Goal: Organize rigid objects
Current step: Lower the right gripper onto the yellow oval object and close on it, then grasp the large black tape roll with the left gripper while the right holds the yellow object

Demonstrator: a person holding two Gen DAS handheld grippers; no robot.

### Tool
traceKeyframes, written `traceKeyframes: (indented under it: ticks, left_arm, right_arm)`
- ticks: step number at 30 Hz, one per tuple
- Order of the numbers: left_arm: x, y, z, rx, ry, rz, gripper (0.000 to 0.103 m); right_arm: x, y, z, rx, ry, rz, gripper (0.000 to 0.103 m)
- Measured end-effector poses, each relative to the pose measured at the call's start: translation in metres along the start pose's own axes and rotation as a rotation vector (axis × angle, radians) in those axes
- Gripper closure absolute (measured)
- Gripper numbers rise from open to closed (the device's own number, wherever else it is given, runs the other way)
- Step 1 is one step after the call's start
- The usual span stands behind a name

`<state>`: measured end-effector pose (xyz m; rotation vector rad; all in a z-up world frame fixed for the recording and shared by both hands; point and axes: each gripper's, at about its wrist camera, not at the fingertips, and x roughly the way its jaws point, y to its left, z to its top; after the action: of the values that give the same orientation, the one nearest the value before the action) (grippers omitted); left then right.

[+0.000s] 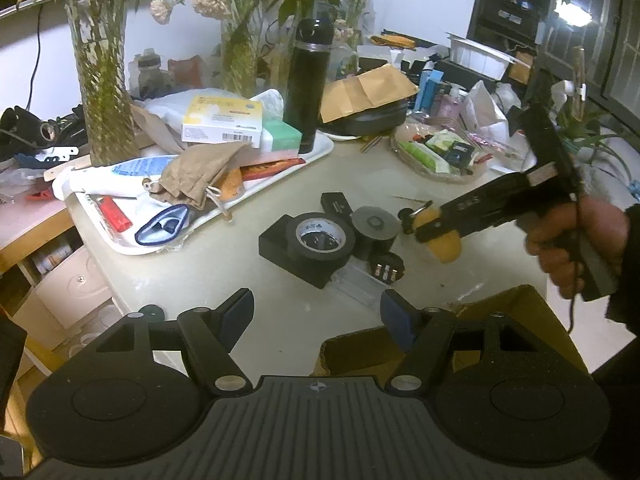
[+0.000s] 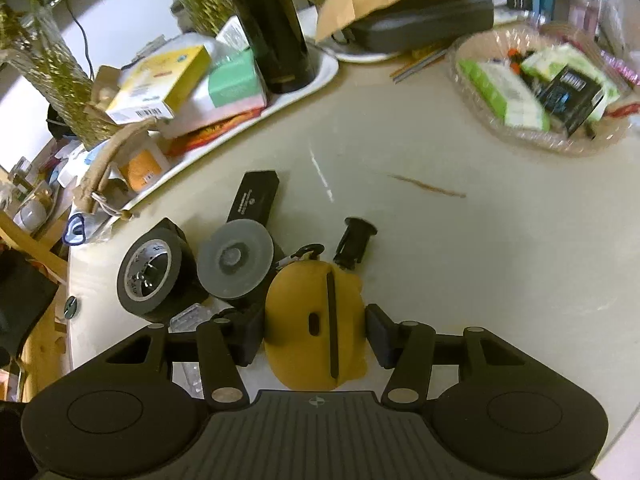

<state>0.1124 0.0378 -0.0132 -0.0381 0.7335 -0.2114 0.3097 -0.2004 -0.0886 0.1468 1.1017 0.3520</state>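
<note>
Left tool (image 1: 316,312) hovering over the near counter (image 1: 240,280) edge, jaws standing apart, nothing between them. Right tool (image 2: 316,332) straddling the yellow case (image 2: 304,320), left pad touching, right pad looking just shy; grip uncertain. Tape roll (image 2: 150,280) and grey disc (image 2: 236,260) sitting just left. Cluttered white tray (image 1: 256,196) lying farther back.

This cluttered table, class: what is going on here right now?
A person is tidying small hard items with a handheld gripper in each hand. The right gripper has a yellow case between its fingers, next to a roll of black tape and a grey disc on the table. Whether both pads are pressing on the case is not clear. The left gripper hangs open and empty over the table's near edge, above an open cardboard box.
</note>
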Motion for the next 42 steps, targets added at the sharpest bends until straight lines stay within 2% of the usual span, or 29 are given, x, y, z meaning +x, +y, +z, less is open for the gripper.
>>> traceKeyframes:
  ticks: [8, 13, 25, 32, 34, 38, 42]
  left_arm:
    - [0.001, -0.004, 0.005, 0.028, -0.002, 0.021, 0.034]
    - [0.008, -0.008, 0.011, 0.070, 0.005, 0.026, 0.034]
    - [0.048, -0.012, 0.031, 0.125, 0.042, 0.008, 0.034]
    - [0.079, -0.007, 0.048, 0.125, 0.051, -0.017, 0.033]
    - [0.090, -0.007, 0.049, 0.139, 0.067, -0.024, 0.032]
    - [0.109, -0.010, 0.051, 0.199, 0.091, -0.022, 0.019]
    - [0.130, -0.007, 0.051, 0.206, 0.134, -0.020, 0.019]
  right_arm:
    - [-0.041, -0.005, -0.007, -0.002, -0.065, 0.019, 0.047]
    - [-0.063, -0.002, -0.021, -0.053, -0.088, 0.029, 0.047]
    - [-0.109, -0.012, -0.050, -0.077, -0.155, 0.010, 0.047]
    - [-0.126, -0.017, -0.058, -0.064, -0.172, 0.029, 0.047]
    - [-0.129, -0.018, -0.059, -0.058, -0.180, 0.037, 0.047]
    - [-0.134, -0.016, -0.062, -0.067, -0.189, 0.043, 0.047]
    - [-0.137, -0.013, -0.067, -0.085, -0.185, 0.042, 0.047]
